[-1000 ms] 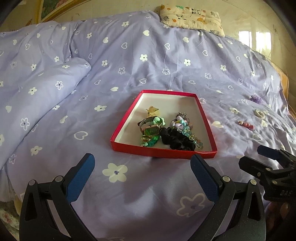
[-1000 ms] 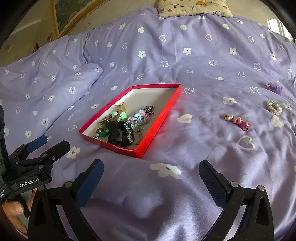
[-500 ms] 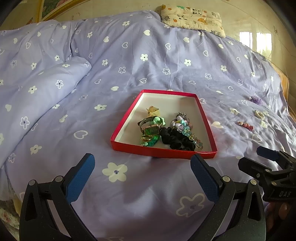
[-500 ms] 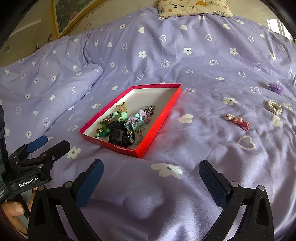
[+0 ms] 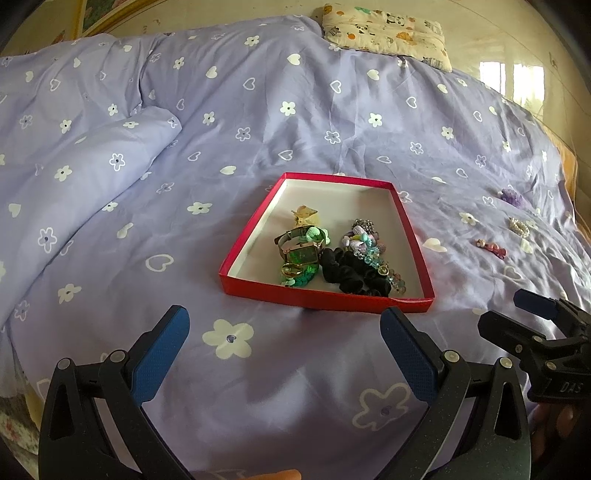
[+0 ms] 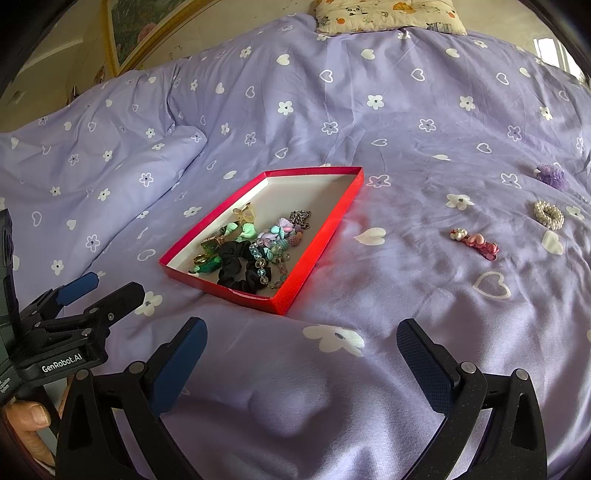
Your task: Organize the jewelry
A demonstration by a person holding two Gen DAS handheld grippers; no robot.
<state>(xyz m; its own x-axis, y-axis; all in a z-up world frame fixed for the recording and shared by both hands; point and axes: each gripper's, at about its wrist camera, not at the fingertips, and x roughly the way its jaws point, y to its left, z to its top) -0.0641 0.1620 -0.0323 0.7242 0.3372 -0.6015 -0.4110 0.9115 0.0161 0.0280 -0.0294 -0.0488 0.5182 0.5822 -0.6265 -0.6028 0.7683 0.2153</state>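
Note:
A shallow red tray (image 5: 328, 300) (image 6: 325, 236) lies on the purple bedspread. It holds a black scrunchie (image 5: 351, 271) (image 6: 236, 267), a green watch (image 5: 301, 251), bead bracelets and other small pieces. Loose on the spread to the right lie a pink hair clip (image 6: 474, 243) (image 5: 491, 247), a pearl ring-shaped band (image 6: 548, 215) (image 5: 519, 226) and a purple piece (image 6: 551, 175) (image 5: 513, 197). My left gripper (image 5: 284, 350) is open and empty, just in front of the tray. My right gripper (image 6: 301, 354) is open and empty, to the front right of the tray.
A folded part of the quilt (image 5: 74, 177) rises at the left. A patterned pillow (image 5: 384, 31) lies at the far end of the bed. The bed's edge drops off at the far right (image 5: 569, 173).
Both grippers have barely moved; the views have shifted very slightly. Nothing was picked up or let go.

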